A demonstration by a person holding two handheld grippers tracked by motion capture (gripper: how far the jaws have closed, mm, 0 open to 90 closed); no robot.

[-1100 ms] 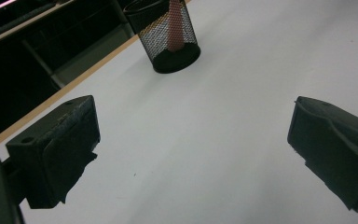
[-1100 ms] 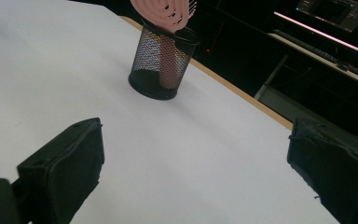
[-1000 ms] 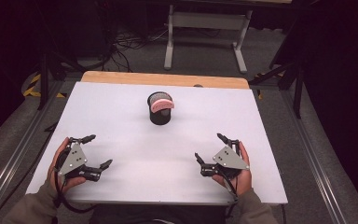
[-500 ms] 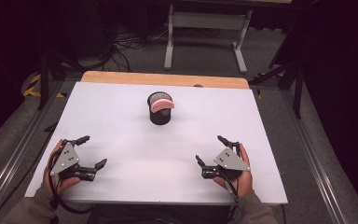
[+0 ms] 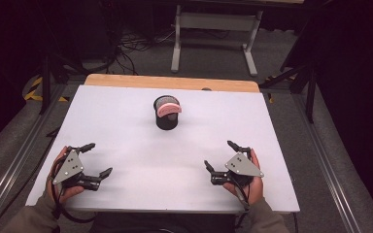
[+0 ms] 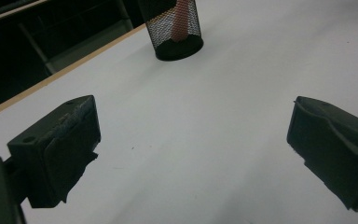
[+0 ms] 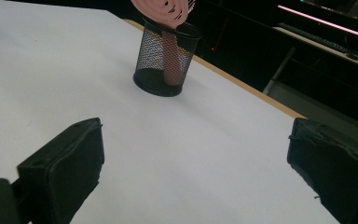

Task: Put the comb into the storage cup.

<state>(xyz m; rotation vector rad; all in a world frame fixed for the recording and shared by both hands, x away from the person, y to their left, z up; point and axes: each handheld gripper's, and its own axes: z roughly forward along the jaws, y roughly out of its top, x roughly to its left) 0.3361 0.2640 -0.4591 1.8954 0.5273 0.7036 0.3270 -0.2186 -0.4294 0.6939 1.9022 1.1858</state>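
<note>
A black mesh cup (image 5: 166, 118) stands upright in the far middle of the white table (image 5: 126, 126), with a pink slotted utensil (image 5: 168, 108) sticking out of it. The cup (image 6: 177, 32) appears at the top of the left gripper view and the cup (image 7: 166, 60) with the pink utensil (image 7: 165, 10) at the top of the right gripper view. My left gripper (image 5: 97, 159) rests open near the front left, nothing between its jaws. My right gripper (image 5: 220, 156) is open near the front right, also holding nothing.
A wooden strip (image 5: 170, 82) runs along the table's far edge. Beyond it stand a grey metal frame (image 5: 213, 29) and loose cables on the floor. Metal rails (image 5: 320, 160) flank the table on both sides.
My left gripper has drawn back slightly toward the front left corner. The right gripper has shifted only a little. The cup and utensil are unmoved.
</note>
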